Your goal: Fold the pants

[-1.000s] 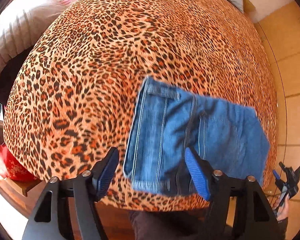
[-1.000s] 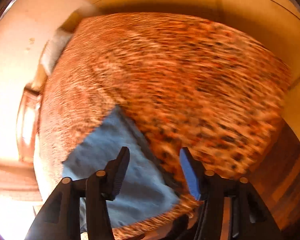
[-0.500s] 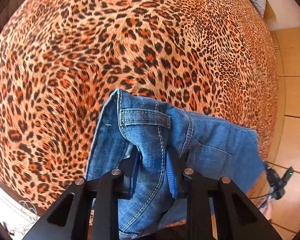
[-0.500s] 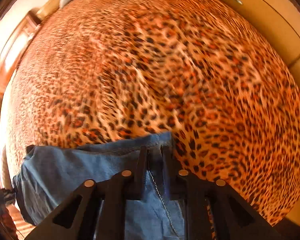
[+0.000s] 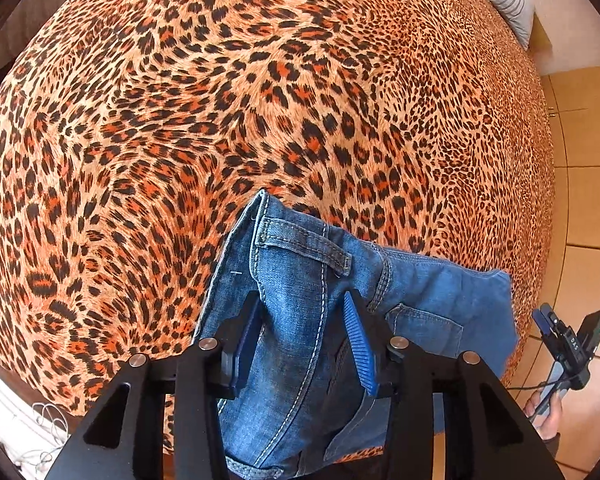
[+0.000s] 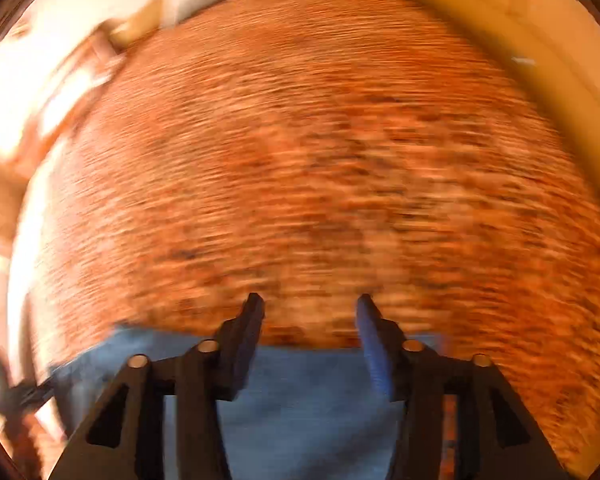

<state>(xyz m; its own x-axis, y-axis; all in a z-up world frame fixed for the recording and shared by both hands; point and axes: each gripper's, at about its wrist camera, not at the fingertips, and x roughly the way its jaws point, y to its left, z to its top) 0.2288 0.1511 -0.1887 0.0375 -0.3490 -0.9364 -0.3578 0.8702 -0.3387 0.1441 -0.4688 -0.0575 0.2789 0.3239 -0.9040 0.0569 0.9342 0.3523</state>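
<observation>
Denim jeans on leopard-print bedspread, waistband ridge between opening left gripper jaws; right gripper opening, empty.

Matt blue denim pants with pale stitching, soft leopard-print cloth bedcover, ribbed blue pads, glossy tan floor tiles at right

"DAS" reads on the right gripper.

Leopard-print bed, blue jeans (folded) at its near edge
</observation>
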